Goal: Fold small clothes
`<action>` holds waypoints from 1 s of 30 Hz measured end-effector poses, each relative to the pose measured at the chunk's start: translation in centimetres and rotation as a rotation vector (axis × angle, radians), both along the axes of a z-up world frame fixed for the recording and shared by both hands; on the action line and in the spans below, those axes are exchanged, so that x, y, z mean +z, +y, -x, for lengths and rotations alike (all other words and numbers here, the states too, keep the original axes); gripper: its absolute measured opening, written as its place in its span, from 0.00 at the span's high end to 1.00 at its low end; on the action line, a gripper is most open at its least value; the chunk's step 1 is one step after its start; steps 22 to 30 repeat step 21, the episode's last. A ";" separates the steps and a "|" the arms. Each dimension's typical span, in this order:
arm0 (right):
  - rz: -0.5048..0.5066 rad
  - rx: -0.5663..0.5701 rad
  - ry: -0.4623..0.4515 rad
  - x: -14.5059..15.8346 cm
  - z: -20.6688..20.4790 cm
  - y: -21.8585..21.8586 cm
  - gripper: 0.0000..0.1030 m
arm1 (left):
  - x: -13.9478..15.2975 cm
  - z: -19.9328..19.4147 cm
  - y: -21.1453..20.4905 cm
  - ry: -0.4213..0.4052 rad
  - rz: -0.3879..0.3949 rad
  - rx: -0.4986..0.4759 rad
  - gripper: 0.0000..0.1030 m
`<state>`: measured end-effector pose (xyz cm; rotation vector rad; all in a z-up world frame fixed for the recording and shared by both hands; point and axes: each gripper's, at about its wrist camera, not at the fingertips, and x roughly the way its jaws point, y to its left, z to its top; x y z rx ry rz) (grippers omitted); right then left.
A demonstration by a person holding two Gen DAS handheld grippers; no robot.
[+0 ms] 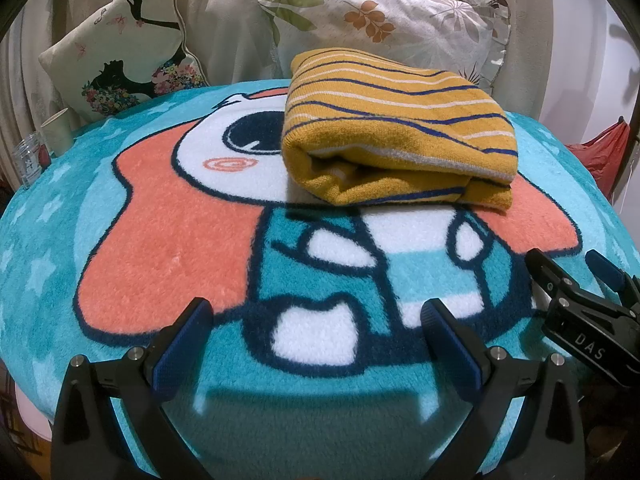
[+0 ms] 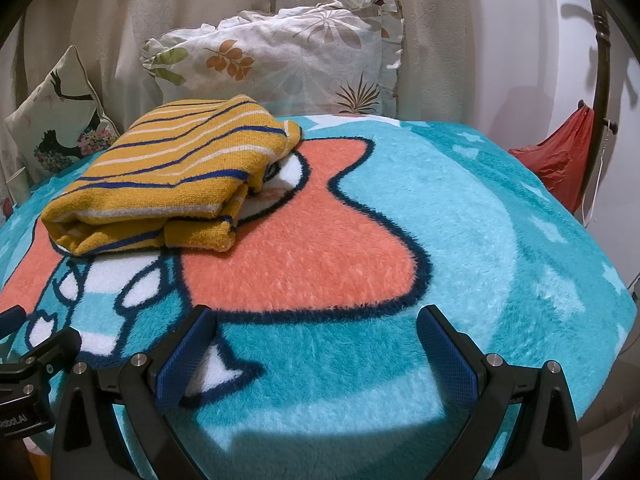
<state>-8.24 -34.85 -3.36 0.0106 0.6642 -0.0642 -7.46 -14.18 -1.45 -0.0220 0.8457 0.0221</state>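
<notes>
Mustard-yellow knitted garment with blue and white stripes (image 1: 396, 132) lay folded on the fluffy teal cartoon blanket (image 1: 168, 248) (near two pillows), left gripper (image 1: 320, 320) wide open, empty, right gripper (image 2: 320, 324) likewise spread, holding nothing.

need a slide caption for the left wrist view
Left tongs open and empty above the cartoon blanket, facing a folded yellow striped garment; right tongs at the edge.
</notes>
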 end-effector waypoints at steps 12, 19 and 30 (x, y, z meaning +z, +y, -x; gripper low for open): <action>0.000 0.003 -0.002 0.0 0.0 0.0 0.01 | 0.0 0.1 0.0 -0.011 0.000 -0.003 0.00; 0.002 0.005 -0.004 0.0 -0.1 -0.1 0.01 | -0.1 0.3 0.3 -0.026 0.006 -0.022 0.00; 0.004 0.005 -0.005 0.0 -0.1 -0.2 0.01 | 0.1 0.4 0.6 -0.015 0.014 -0.030 0.00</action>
